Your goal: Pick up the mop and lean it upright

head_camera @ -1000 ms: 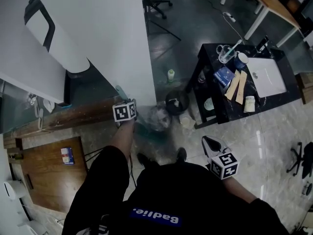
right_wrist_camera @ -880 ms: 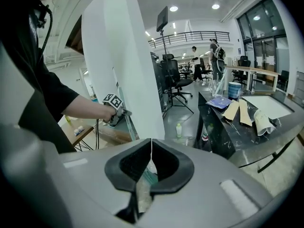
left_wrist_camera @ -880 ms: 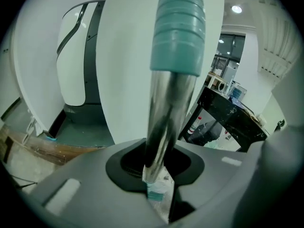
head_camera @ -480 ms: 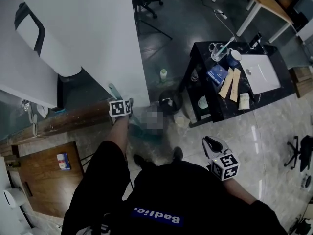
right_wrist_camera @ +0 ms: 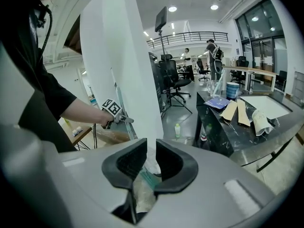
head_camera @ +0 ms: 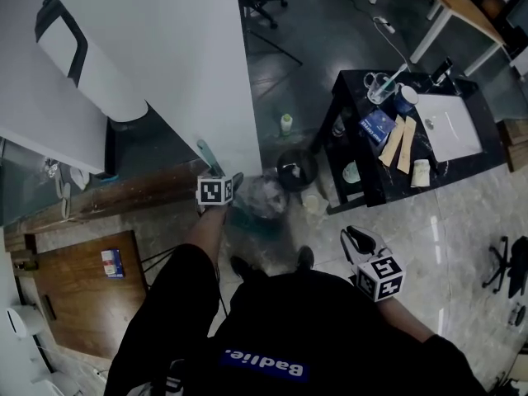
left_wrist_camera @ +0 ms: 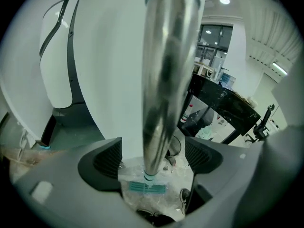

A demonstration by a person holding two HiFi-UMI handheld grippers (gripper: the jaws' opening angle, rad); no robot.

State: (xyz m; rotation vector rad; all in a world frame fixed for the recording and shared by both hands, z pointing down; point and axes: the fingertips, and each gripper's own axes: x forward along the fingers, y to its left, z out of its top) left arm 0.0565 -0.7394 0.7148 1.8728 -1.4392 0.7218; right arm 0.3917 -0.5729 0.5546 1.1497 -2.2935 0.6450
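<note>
The white pillar (head_camera: 165, 64) serves as the support, with the black table (head_camera: 351, 85) well off to one side of it. The mop (left_wrist_camera: 164, 80) stands nearly upright against the pillar's edge. Its steel handle rises past the camera, and its teal head (left_wrist_camera: 142, 188) sits on the floor amid crumpled clear plastic (head_camera: 266, 195).

The step in hand looks like the release, so doing it well means letting go without disturbing the lean. The left gripper (left_wrist_camera: 153, 156) has the handle between its jaws, which have just been opening and now stand wide; neither pad appears to press on the steel.

From here I would draw that gripper straight back along its own line, away from the pillar. The handle should be kept centred in the gap so no pad brushes it sideways. Then pause to see whether the smooth handle slides on the corner. The plastic under the head may be slippery, so a slow retreat seems wise.

The right gripper (right_wrist_camera: 148, 161) hangs well apart from the mop, jaws nearly together and holding nothing, free to catch a slip
</note>
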